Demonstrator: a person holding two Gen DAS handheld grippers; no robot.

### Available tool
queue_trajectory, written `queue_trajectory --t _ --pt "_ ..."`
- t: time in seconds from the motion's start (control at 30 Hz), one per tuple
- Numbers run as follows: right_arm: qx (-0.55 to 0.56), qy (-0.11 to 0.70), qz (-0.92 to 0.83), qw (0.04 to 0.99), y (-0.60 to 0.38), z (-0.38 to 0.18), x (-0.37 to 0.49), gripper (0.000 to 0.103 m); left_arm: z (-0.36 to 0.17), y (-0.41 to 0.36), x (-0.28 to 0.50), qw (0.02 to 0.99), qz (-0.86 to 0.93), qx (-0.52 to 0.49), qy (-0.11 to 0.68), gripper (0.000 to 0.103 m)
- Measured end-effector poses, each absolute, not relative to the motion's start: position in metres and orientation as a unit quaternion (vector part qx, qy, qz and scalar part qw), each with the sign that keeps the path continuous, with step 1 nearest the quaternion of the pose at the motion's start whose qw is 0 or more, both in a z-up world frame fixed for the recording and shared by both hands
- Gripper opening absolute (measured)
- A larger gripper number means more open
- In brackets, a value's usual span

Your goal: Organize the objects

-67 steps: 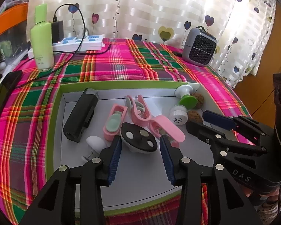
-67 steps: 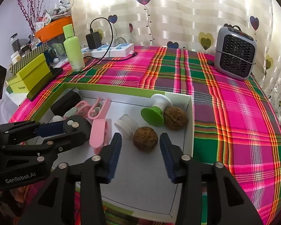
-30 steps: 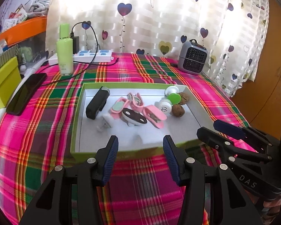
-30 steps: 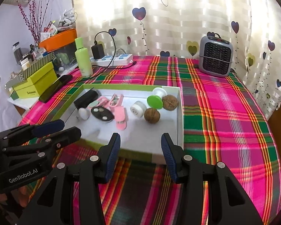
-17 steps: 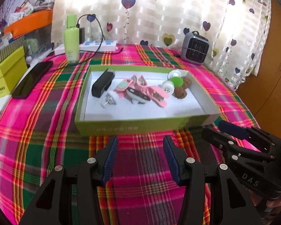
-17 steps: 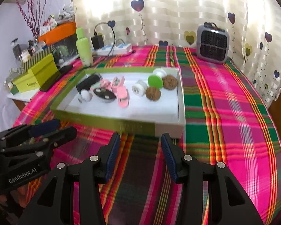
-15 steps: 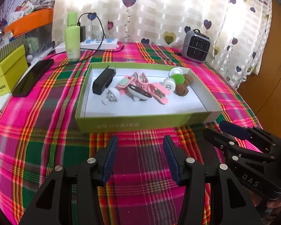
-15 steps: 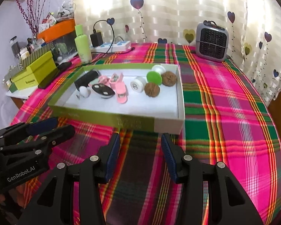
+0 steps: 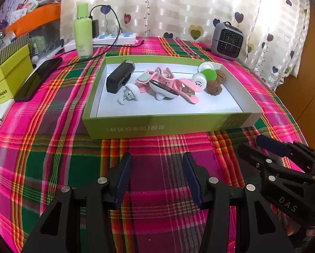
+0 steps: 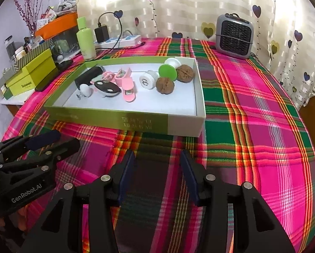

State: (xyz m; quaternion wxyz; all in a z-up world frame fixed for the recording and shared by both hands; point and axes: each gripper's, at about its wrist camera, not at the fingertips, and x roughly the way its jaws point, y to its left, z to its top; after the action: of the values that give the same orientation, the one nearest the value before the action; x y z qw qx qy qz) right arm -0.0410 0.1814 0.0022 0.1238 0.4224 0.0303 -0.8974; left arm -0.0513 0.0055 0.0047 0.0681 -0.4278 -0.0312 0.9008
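Tools: left tool [image 9: 157,177], right tool [image 10: 156,174] both released, empty | withdrawn from tray [image 9: 168,126]

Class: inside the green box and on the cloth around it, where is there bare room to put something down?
Inside the green box, the white floor along the near wall is bare; the far half is crowded from the black case to the walnuts. The plaid cloth right of the box, before the heater, is also bare.

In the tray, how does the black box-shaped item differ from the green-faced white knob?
The black box is dark, rectangular and lies flat at the tray's left end; the green-faced knob is round, white and green, tipped on its side at the right end beside the walnuts. Both rest inside the green tray.
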Motion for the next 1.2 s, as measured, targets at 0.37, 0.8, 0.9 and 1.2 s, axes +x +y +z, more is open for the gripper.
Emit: queue_trajectory --t 0.37,0.8,0.9,1.2 --pt "0.433 0.044 -0.894 0.107 0.18 -0.001 -0.045 0.055 0.005 0.011 -0.054 0.06 0.902 -0.427 -0.023 0.055" --pt "0.438 0.045 -0.894 0.086 0.183 -0.002 -0.05 0.068 0.002 0.017 -0.056 0.048 0.901 -0.43 -0.002 0.058" --pt "0.438 0.045 -0.894 0.086 0.184 -0.002 -0.05 0.069 0.002 0.019 -0.056 0.049 0.901 -0.431 0.003 0.06" --pt "0.438 0.045 -0.894 0.086 0.183 -0.002 -0.05 0.069 0.001 0.023 -0.056 0.043 0.9 -0.433 0.018 0.063"
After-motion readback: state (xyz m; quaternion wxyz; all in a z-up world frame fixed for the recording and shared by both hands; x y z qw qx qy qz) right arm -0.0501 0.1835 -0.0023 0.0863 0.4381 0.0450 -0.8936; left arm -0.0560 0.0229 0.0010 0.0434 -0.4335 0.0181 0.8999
